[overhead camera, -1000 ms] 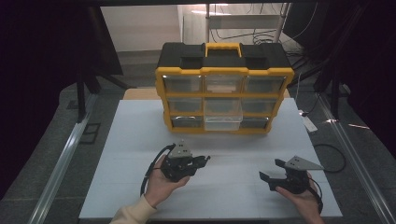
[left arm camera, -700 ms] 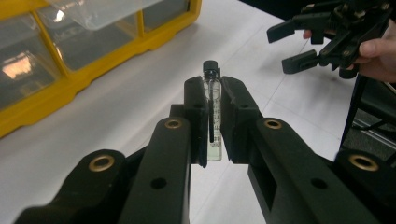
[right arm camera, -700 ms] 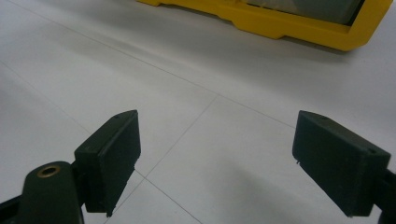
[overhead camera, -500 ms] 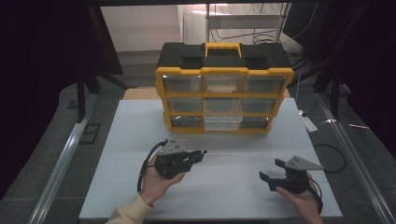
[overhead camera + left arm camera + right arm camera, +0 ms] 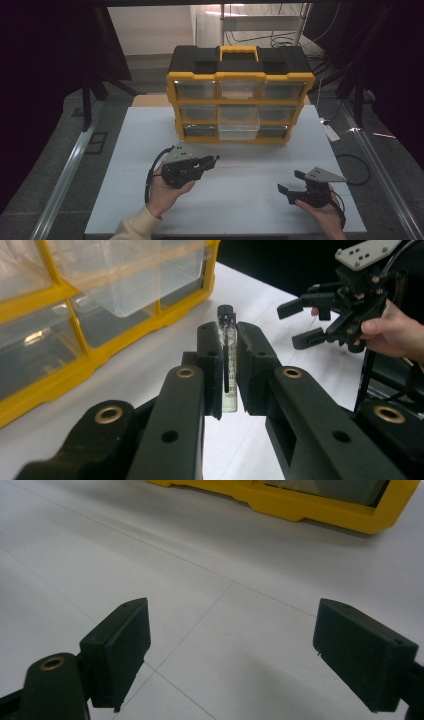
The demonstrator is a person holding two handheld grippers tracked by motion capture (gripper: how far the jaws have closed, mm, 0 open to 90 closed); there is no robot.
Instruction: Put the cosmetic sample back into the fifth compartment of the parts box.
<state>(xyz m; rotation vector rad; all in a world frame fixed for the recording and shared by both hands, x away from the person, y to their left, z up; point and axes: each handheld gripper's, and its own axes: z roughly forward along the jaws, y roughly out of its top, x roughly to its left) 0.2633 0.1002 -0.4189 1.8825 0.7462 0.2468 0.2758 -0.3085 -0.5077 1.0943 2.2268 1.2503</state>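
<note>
A small clear glass vial with a black cap stands upright between the pads of my left gripper, which is shut on it. From above, the left gripper hovers over the white table, in front of the yellow and black drawer organizer, whose bottom middle clear drawer is pulled out a little. My right gripper rests low at the table's front right, open with nothing between its pads. It also appears in the left gripper view as the open gripper held in a hand.
Behind the organizer stand a metal shelf frame and loose cables. Metal rails run along both sides of the table. A white power strip lies off the right edge. Bare tabletop stretches between the two grippers.
The left gripper has risen and shifted a little left and away from the front edge, with the vial still in it. The right gripper has stayed where it was.
</note>
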